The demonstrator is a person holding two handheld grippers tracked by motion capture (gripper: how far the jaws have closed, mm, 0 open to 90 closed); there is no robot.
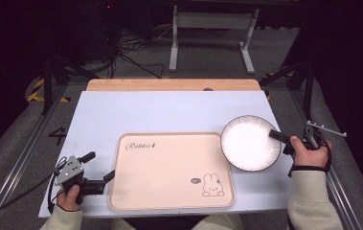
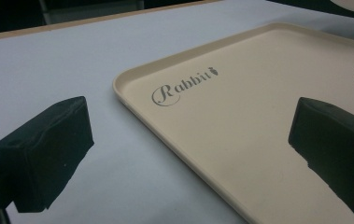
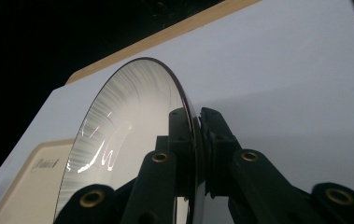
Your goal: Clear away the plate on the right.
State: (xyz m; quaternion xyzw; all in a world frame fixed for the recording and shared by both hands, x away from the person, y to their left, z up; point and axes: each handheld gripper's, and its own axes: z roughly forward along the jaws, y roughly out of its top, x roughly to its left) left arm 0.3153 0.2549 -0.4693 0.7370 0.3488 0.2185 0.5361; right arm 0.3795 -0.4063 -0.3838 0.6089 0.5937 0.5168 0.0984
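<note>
The table carries a beige tray near the person, printed with a rabbit. A plate is just right of the tray, its edge overlapping the tray's right rim, and the right gripper is clamped on its right rim. Held by so thin an edge, the plate could likely slip or tilt. The left gripper has its jaws wide and empty astride the tray's left rim, not in the plate's path.

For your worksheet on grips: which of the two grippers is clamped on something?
The right gripper, shut on the plate rim; the left gripper is open beside the tray.
</note>
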